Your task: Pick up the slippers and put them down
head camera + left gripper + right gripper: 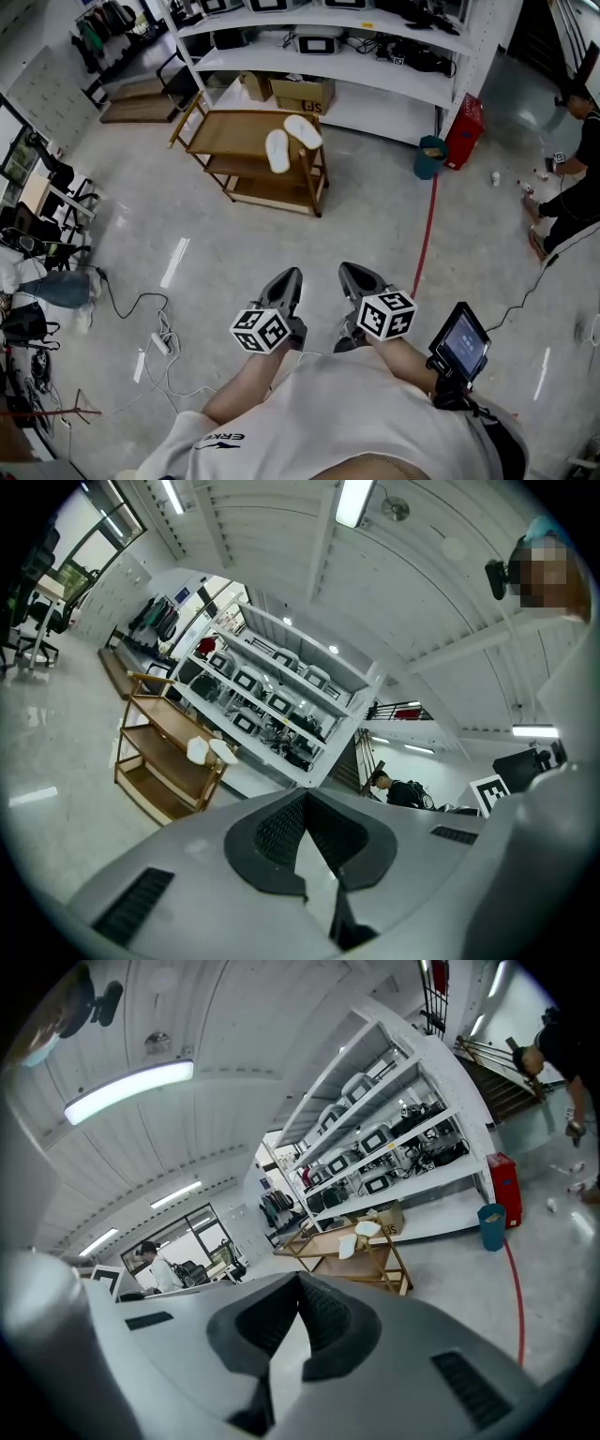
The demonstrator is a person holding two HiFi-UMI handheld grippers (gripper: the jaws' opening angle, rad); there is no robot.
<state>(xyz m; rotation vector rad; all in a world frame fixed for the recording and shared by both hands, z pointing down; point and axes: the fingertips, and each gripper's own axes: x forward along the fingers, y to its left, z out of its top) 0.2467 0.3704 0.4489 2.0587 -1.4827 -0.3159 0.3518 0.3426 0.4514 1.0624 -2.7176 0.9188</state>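
Observation:
Two white slippers [290, 141] lie side by side on the top shelf of a wooden trolley [234, 137] well ahead of me across the floor. They also show small in the left gripper view as slippers [210, 751] and in the right gripper view as slippers [357, 1237]. My left gripper [290, 278] and right gripper [352, 272] are held close to my body, side by side, pointing toward the trolley. Both are shut with nothing between the jaws and far from the slippers.
White storage racks [337, 56] with boxes and equipment stand behind the trolley. A teal bin [430, 157] and a red box [464, 131] sit at the rack's right end, with a red line [427, 234] on the floor. Cables and a power strip [159, 342] lie left. A person [572, 178] crouches at right.

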